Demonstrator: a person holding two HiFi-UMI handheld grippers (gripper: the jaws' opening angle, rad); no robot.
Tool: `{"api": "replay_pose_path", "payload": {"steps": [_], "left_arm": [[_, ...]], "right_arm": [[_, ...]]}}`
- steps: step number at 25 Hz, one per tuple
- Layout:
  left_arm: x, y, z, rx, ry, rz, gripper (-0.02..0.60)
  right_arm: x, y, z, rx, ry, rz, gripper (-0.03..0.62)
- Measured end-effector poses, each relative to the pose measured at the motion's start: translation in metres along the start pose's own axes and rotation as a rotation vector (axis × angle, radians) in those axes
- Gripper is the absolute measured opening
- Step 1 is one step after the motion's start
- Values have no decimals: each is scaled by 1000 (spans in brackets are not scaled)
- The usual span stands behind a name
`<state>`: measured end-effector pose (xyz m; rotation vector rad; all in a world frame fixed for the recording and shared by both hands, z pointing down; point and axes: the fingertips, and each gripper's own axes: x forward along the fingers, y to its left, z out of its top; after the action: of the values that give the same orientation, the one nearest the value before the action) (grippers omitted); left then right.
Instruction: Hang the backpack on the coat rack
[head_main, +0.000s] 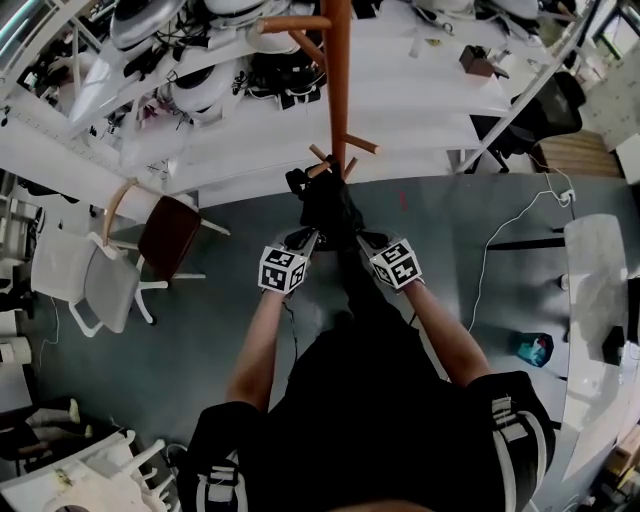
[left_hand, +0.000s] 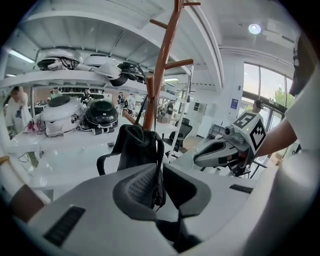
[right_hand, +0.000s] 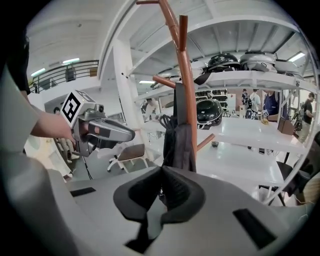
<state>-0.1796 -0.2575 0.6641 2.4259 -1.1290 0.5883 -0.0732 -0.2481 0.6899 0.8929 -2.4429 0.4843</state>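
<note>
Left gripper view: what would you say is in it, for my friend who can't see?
The left gripper pinches a strap of the black backpack, which is right in front of the brown wooden coat rack. The right gripper reaches in from the right, and helmets sit on white shelves behind.

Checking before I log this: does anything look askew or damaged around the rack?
Nothing stands out. The backpack looks intact beside the coat rack, with the left gripper and right gripper both clamped on it.
</note>
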Motion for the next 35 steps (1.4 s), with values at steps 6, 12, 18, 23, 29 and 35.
{"api": "replay_pose_path", "payload": {"steps": [6,12,18,23,29,35], "left_arm": [[-21,-22,-9,12,-25,-23,29],[-43,-48,-25,26,-17,-101,23],[-59,-66,-36,-2,-28,-116,23],[-66,-64,-35,-25,-40,-98,23],[-73,-78,-31,-23,-52,-95,23],[-84,-91,-42,-24,-40,-103,23]], "right_arm": [[-18,23,-15,-1,-14,17,15],[-46,33,-20,43,-53,-11,15],[-66,45,-34,24,-51,-9,14],[-70,50,-44,29,-41,-9,14],[-74,58,-41,23,-44,-1,14],[-78,78,-45,24,-51,6,14]]}}
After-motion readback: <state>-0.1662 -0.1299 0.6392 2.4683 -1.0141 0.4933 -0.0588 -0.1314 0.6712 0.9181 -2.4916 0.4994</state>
